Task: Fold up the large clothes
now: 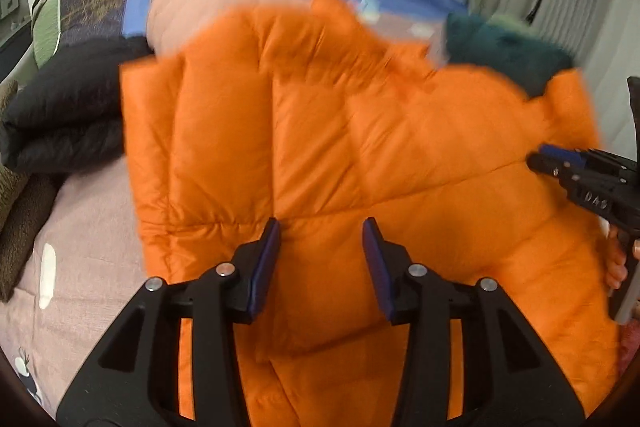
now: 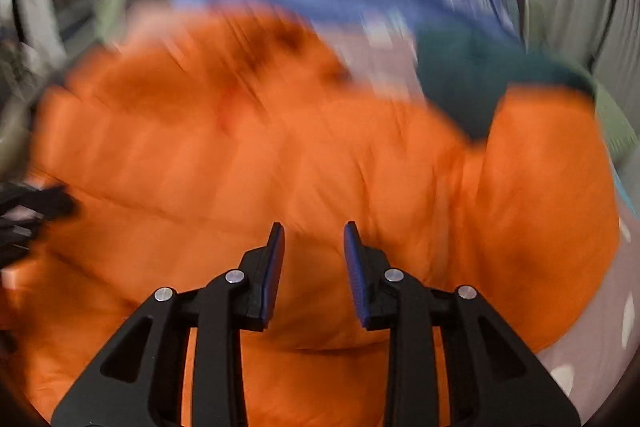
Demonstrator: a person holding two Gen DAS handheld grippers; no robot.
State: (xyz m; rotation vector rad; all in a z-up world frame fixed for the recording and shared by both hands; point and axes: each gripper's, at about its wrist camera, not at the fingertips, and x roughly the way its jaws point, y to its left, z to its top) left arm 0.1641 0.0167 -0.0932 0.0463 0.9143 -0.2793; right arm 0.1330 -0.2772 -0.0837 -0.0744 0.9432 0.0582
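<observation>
1. Working over the bed, we have the orange puffer jacket (image 1: 320, 131) spread across the pink bedspread (image 1: 80, 227), with a black garment (image 1: 64, 123) bunched just beside its left edge and a dark green garment (image 1: 500, 47) at its far right corner.
2. We hold the left gripper (image 1: 320, 239) above the jacket's near middle, its jaws apart with only a gap between the blue pads (image 1: 266, 267); nothing is pinched.
3. We hold the right gripper (image 2: 314, 239) over the jacket's right half, jaws likewise apart and empty, though the right wrist view is blurred, so whether the tips brush the fabric we cannot tell.
4. We judge the step in hand to be taking hold of the jacket's near edge for a fold; we cannot tell how many folds are already in it.
5. To do it well, we should bring each gripper down onto a quilted seam near the hem, since puffy panels slip out of a shallow pinch.
6. We should close on both layers at matching points, well apart, so the fold line stays straight.
7. We should keep the black garment out of the bite.
</observation>
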